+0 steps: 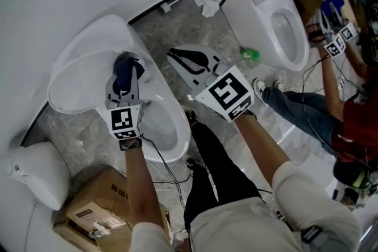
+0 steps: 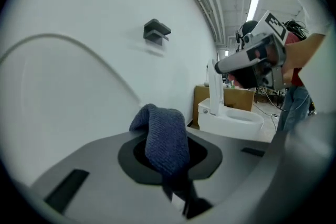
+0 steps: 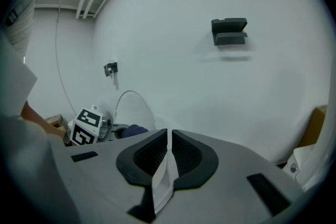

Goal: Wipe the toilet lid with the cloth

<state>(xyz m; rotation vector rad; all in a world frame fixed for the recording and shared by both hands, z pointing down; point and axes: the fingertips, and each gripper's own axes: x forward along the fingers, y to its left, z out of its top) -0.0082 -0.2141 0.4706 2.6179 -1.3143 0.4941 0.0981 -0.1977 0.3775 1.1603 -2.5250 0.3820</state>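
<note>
left tongs [image 2: 168, 147] clamped on a bunched-up blue cloth [image 2: 163, 131], right tongs [image 3: 168, 138] pinched shut on nothing, out over the floor [image 1: 155, 31] beside the toilet [image 1: 170, 134], cloth up in front of the raised toilet lid [image 1: 75, 77], touching or not, can't tell

Bunched blue cloth [image 1: 125, 69] just before raised white toilet lid [image 1: 80, 77]

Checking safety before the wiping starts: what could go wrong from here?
1. The cloth is held in the left gripper by one pinch, with most of it bulging loose; rubbing the toilet lid could pull it free.
2. If it shifts, the bare fingers might scrape the raised lid.
3. That gripper's cable hangs across the open bowl and could dip in.
</note>
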